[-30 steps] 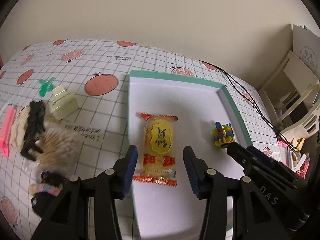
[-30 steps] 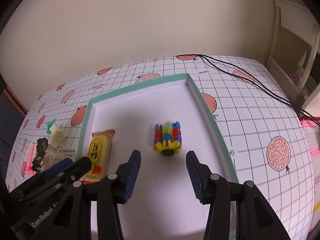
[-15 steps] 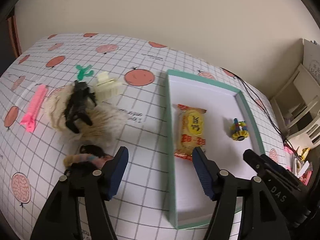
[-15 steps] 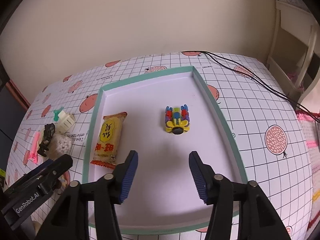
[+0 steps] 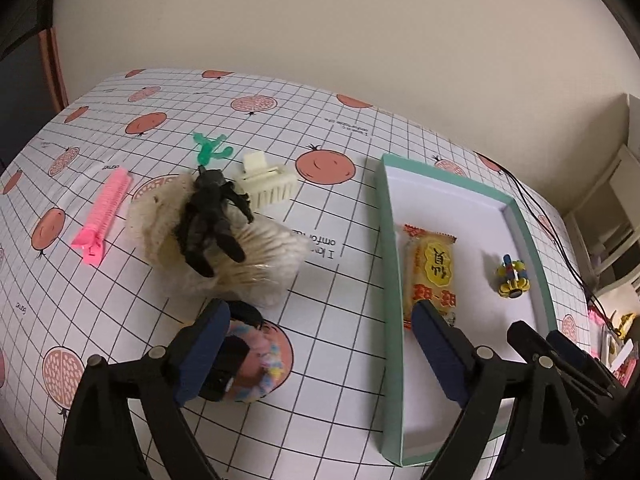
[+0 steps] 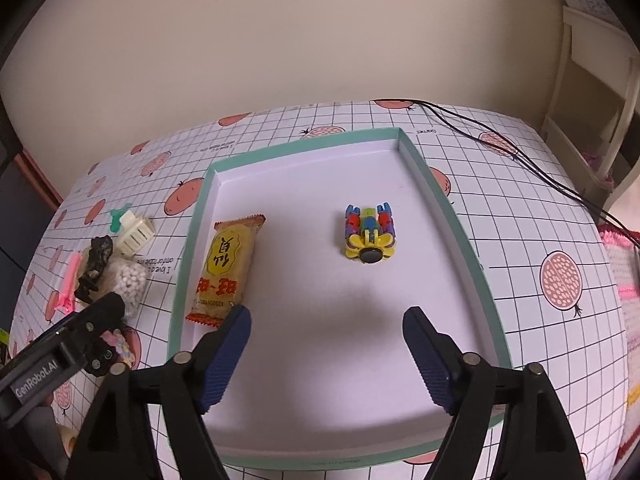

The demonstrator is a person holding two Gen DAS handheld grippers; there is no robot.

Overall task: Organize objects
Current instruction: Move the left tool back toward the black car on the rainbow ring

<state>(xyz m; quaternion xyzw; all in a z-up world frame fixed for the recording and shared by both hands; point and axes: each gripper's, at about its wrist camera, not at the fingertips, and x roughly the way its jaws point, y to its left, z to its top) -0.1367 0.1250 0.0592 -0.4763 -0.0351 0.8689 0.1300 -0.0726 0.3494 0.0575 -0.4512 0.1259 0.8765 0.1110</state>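
We see a table with a white cloth (image 5: pixel 328 208) that has grid lines and red fruit pictures on it. On it sits a flat box (image 6: pixel 452 216) with a mint green rim and a white inside. In the box lie 2 things, well apart: a yellow and orange snack packet (image 6: pixel 226 266) near the left wall, and a small toy car (image 6: pixel 370 234) made of yellow, blue and red blocks nearer the right wall.

Our right gripper (image 6: pixel 326 354) hovers over the near part of the box. Its 2 blue padded fingers are spread wide and it holds nothing.

Our left gripper (image 5: pixel 320 348) is spread wide too, and it holds nothing. It sits across the box's left wall. Its right finger (image 5: pixel 436 344) is in front of the near end of the snack packet. Its left finger (image 5: pixel 204 350) is in front of a pink and pastel hair tie (image 5: pixel 256 364) on the cloth.

To the left of the box lies a small pile: a clear bag of cotton swabs (image 5: pixel 260 260) with a black claw clip (image 5: pixel 210 220) on top. Just beside it is a cream plastic hair clip (image 5: pixel 268 184). Behind that is a small green plastic piece (image 5: pixel 210 148). A pink ridged hair clip (image 5: pixel 104 210) lies alone farther left.

2 thin black wires (image 6: pixel 500 142) run over the far right of the table.
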